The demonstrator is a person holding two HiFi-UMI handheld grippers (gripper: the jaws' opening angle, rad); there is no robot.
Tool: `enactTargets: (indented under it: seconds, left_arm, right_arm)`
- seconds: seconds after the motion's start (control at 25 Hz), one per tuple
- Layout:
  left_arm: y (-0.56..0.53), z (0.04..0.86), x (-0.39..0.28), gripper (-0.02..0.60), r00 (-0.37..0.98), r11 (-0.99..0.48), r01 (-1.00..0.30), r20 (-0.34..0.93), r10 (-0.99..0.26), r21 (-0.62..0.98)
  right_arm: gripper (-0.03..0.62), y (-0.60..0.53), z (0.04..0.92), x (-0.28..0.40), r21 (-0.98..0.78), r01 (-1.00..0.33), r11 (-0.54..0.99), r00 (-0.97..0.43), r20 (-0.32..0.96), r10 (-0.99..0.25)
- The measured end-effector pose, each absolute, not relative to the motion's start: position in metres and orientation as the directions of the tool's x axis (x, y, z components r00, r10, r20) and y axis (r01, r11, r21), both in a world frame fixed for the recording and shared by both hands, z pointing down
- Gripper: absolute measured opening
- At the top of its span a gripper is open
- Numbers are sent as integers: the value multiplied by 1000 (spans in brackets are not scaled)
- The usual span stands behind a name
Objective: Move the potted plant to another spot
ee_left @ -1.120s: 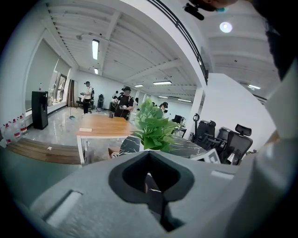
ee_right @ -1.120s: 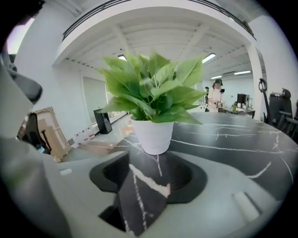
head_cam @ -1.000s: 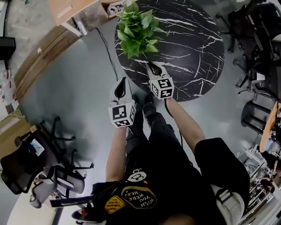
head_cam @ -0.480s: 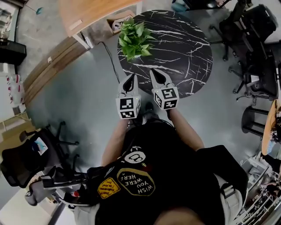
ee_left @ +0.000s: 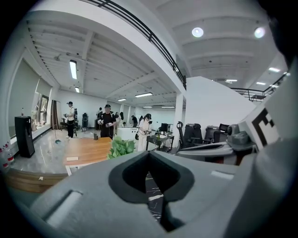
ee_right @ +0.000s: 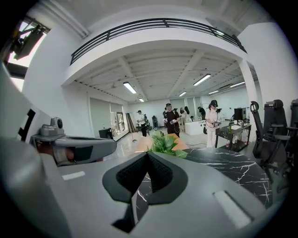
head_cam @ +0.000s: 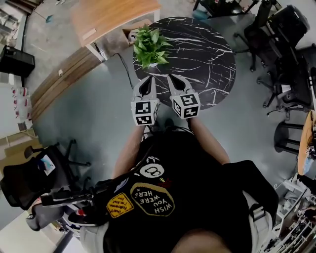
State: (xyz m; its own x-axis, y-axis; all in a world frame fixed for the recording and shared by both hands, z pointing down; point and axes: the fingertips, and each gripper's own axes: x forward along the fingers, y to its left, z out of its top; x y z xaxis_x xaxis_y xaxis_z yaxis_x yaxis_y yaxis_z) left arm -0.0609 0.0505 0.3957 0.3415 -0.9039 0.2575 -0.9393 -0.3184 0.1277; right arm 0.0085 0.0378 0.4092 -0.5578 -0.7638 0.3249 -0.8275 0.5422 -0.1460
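Observation:
The potted plant, leafy green, stands near the left rim of the round black marble table. Both grippers hover side by side at the table's near edge, short of the plant and apart from it. My left gripper is shut with nothing in it; its tips meet in the left gripper view, with the plant beyond. My right gripper is also shut and empty, and it points toward the plant and the table.
A wooden desk stands just behind the table on the left. Black office chairs crowd the right side and another chair sits at lower left. Several people stand far off in the hall.
Both grippers have risen and drawn together, and now point more level. The right one has pulled back from beside the plant. The plant has not moved.

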Motion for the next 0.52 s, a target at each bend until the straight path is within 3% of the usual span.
enactTargets:
  seconds: [0.52]
  left_arm:
    - [55, 392, -48, 5, 360, -340, -933, 249, -899, 118]
  right_arm:
    - [2, 48, 402, 12, -142, -824, 548, -563, 313, -765]
